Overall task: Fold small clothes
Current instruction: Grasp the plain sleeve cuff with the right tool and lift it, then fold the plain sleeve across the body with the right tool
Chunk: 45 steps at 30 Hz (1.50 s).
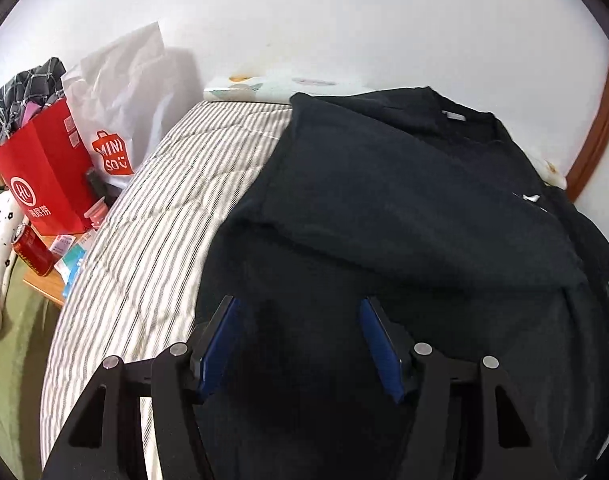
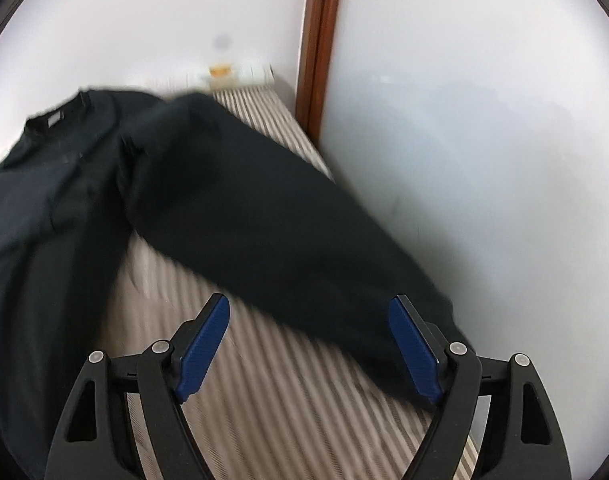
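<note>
Both grippers, left (image 1: 298,308) and right (image 2: 309,306) (jaws apart), over black sweatshirt (image 1: 404,208).

Both views are bright with soft, even daylight; its source is not in view. The white wall (image 1: 344,32) is close to washed out, and the black shirt (image 1: 404,208) reads nearly flat, with folds faint. In the left view the picture is mostly sharp: the striped sheet (image 1: 152,216) shows crisp lines, and a dark shadow lies on the shirt between the left gripper (image 1: 296,308) fingers. The bags (image 1: 84,152) at the left cast a soft grey shadow on the wall. The right view is smeared by motion blur: the sleeve (image 2: 264,220) edges and stripes streak. Both frames bulge fisheye-style, with black vignetted corners.
</note>
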Each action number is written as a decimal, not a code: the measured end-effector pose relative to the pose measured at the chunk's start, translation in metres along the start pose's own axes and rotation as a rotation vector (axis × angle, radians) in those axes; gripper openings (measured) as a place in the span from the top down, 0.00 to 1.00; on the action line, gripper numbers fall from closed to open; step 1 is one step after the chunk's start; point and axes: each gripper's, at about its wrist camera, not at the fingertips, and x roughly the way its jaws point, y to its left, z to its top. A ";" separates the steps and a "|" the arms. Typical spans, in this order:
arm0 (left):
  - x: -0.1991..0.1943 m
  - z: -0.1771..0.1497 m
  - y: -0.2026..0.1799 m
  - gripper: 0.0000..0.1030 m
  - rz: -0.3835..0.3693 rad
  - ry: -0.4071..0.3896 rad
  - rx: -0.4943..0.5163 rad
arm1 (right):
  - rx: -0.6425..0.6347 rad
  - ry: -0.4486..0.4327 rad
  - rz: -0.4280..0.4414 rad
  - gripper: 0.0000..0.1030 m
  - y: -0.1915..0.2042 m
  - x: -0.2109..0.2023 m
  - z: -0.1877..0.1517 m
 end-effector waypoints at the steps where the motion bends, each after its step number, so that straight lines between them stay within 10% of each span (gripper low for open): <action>1: -0.004 -0.005 -0.001 0.42 -0.006 0.001 -0.003 | -0.010 0.010 -0.016 0.21 -0.004 0.006 -0.006; 7: -0.018 -0.028 -0.002 0.42 0.012 -0.016 -0.010 | 0.000 -0.008 -0.026 0.25 -0.019 0.027 -0.016; 14: -0.027 -0.049 0.012 0.42 0.029 -0.003 0.000 | 0.005 -0.021 -0.019 0.86 -0.017 0.029 -0.011; 28: -0.031 -0.076 0.038 0.42 0.032 0.005 0.006 | -0.093 -0.333 0.097 0.89 0.096 -0.085 0.075; 45: -0.034 -0.085 0.056 0.42 -0.026 -0.004 -0.021 | -0.318 -0.357 0.416 0.88 0.344 -0.105 0.109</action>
